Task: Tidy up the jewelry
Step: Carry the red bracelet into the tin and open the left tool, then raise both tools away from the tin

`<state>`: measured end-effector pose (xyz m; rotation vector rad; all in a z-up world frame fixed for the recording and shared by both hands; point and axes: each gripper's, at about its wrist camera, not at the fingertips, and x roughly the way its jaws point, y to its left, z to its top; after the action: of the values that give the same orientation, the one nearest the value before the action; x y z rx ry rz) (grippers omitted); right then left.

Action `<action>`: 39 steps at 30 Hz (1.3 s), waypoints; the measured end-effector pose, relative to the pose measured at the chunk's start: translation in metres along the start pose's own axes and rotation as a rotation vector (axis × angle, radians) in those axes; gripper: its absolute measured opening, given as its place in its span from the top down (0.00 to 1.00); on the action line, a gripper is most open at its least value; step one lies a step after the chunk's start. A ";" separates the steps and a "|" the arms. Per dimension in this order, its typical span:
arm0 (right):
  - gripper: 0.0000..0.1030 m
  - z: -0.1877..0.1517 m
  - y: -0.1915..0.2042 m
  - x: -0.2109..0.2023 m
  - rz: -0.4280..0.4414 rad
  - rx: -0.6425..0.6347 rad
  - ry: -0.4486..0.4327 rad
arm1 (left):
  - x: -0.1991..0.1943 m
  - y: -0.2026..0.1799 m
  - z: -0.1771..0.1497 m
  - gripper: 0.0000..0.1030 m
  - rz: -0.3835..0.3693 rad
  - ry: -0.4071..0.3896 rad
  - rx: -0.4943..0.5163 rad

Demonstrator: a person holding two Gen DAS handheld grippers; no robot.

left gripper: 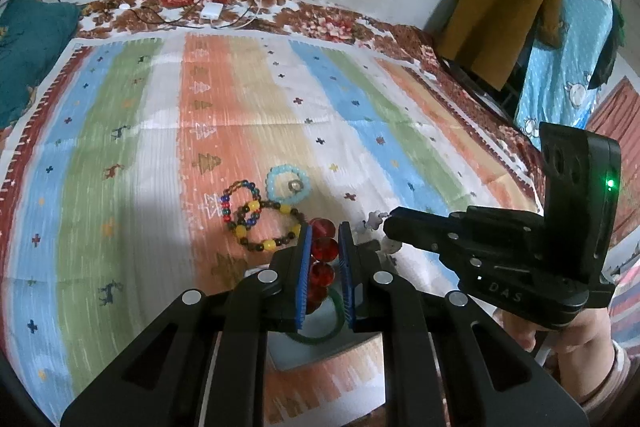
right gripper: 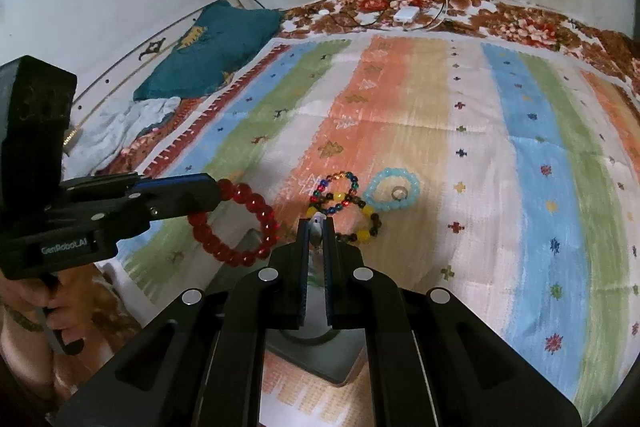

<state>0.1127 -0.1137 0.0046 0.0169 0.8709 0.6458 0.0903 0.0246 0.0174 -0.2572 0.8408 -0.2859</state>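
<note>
The left tongs are pinching the red bracelet, lifting it above the bed toward a box below; the right tongs are pinching a small silver piece.

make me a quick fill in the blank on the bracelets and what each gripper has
1. The left gripper is shut on a bracelet of ____ beads.
2. The small ring lies inside the light ____ bracelet.
3. The yellow-and-dark bracelet overlaps the ____ bracelet.
4. The right gripper pinches something small and ____ in colour.

Missing words: red; blue; multicoloured; silver
</note>
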 end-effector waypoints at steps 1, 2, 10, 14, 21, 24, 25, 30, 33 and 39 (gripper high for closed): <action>0.93 -0.001 0.001 0.000 0.003 -0.002 0.004 | 0.000 -0.001 -0.001 0.88 0.004 0.003 0.006; 0.93 -0.002 0.002 0.000 0.006 -0.003 0.005 | 0.001 -0.002 -0.002 0.88 0.004 0.006 0.009; 0.93 -0.012 0.003 -0.002 0.016 0.009 0.021 | 0.001 -0.005 -0.009 0.88 -0.001 0.019 0.008; 0.93 -0.015 0.004 -0.001 0.019 0.008 0.033 | 0.002 -0.006 -0.013 0.88 -0.001 0.032 0.012; 0.91 -0.016 -0.002 0.005 0.014 0.034 0.055 | 0.007 0.003 -0.014 0.84 0.008 0.061 -0.031; 0.63 -0.014 -0.010 0.003 0.012 0.066 0.037 | 0.004 0.010 -0.011 0.76 0.025 0.042 -0.048; 0.61 -0.014 -0.011 0.003 0.009 0.069 0.035 | 0.004 0.012 -0.010 0.76 0.036 0.039 -0.050; 0.61 -0.011 -0.020 0.007 -0.009 0.092 0.033 | 0.010 0.024 -0.007 0.67 0.094 0.050 -0.071; 0.61 -0.008 -0.026 0.013 -0.017 0.102 0.040 | 0.014 0.033 -0.006 0.66 0.116 0.059 -0.089; 0.56 -0.002 -0.040 0.024 -0.019 0.130 0.052 | 0.026 0.048 0.001 0.59 0.139 0.076 -0.119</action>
<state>0.1433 -0.1336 -0.0241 0.1089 0.9616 0.5730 0.1146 0.0605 -0.0154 -0.2989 0.9483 -0.1164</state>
